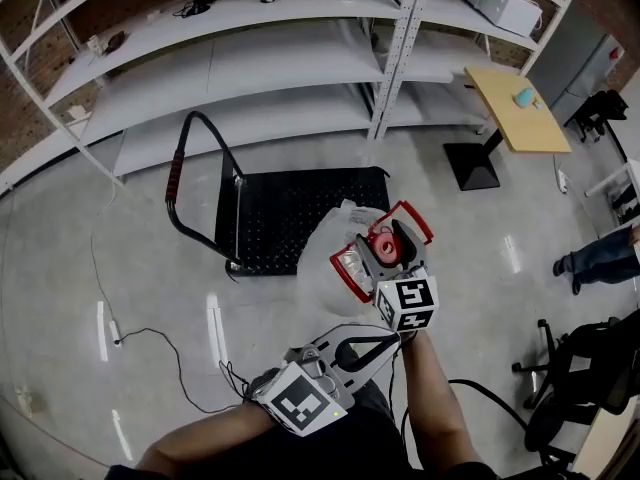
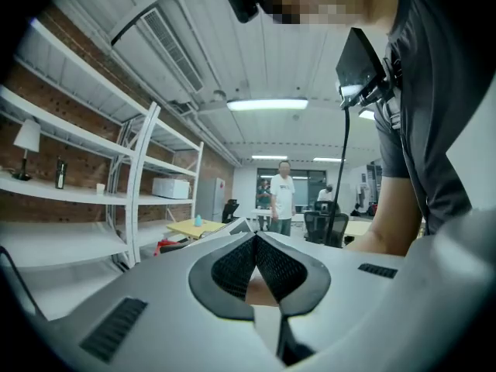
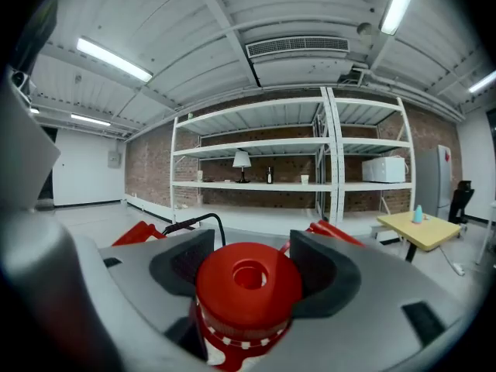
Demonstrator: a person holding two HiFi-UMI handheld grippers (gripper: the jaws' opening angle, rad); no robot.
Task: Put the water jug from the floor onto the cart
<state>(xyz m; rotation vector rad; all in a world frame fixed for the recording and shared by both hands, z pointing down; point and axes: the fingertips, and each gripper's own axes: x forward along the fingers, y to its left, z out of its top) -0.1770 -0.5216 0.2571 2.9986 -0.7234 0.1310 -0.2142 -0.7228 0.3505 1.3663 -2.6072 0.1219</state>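
Observation:
The water jug (image 1: 325,251) is clear, with a red cap (image 1: 381,244) and a red carry handle (image 1: 412,216). It stands at the front right corner of the black platform cart (image 1: 290,203); I cannot tell whether its base touches the floor. My right gripper (image 1: 384,250) is shut on the cap, and in the right gripper view the cap (image 3: 248,284) fills the gap between the jaws of that gripper (image 3: 249,263). My left gripper (image 1: 390,341) sits close to my body beneath the right forearm, shut on nothing. Seen in its own view, the left gripper (image 2: 254,240) has its jaws meeting.
The cart's push handle (image 1: 178,183) rises at its left end. White shelving (image 1: 300,78) runs along the far wall. A yellow table (image 1: 515,108) stands at the right, an office chair (image 1: 575,388) at lower right, and a cable (image 1: 150,343) lies on the floor at left. A person's legs (image 1: 600,258) show at the right edge.

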